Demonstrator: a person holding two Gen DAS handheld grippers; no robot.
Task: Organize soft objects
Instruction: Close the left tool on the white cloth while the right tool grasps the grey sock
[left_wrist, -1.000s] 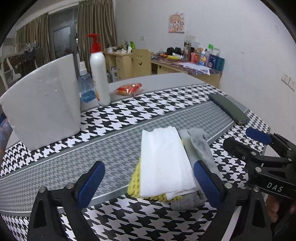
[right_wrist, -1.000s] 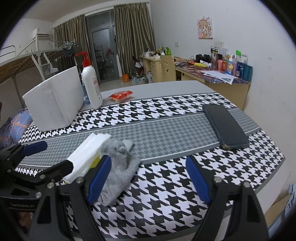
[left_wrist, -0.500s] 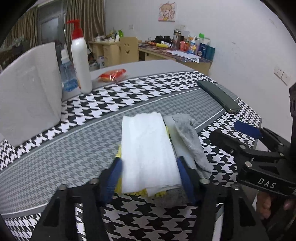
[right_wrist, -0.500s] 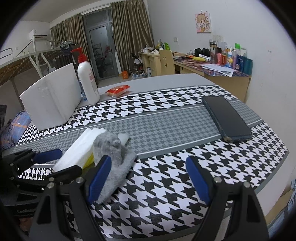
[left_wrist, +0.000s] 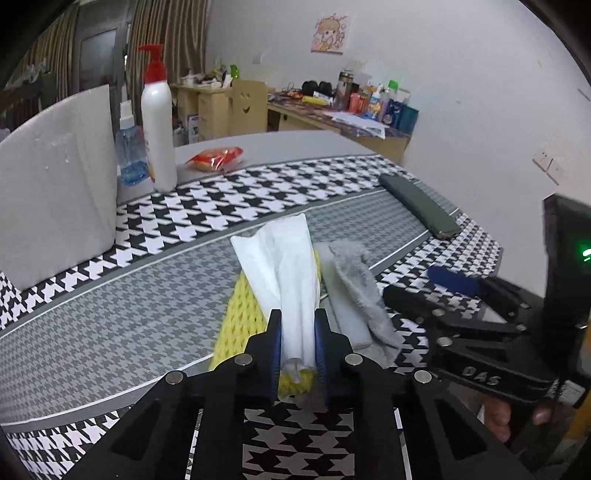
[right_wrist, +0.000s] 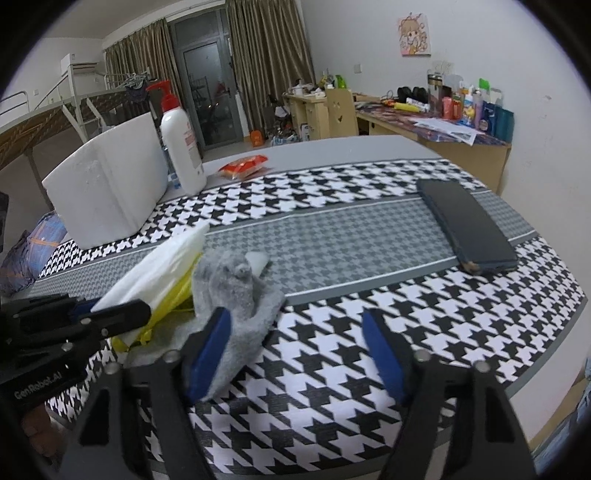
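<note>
While left tool (left_wrist: 298, 341) pinches white cloth (left_wrist: 286, 266) | right tool (right_wrist: 295, 354) gapes beside grey sock (right_wrist: 236, 291)

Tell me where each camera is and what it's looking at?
Left wrist: on the left hand-held gripper, facing the white tissue pinched between its fingers; the right hand-held gripper shows at right.
Right wrist: on the right hand-held gripper, open, facing the grey sock; the left one shows at left.
Shared: both see the tissue, sock and pump bottle.

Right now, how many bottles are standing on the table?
2. A white pump bottle with a red top stands at the far left by the white foam block; a small clear blue spray bottle stands between them. Others may be hidden.
</note>
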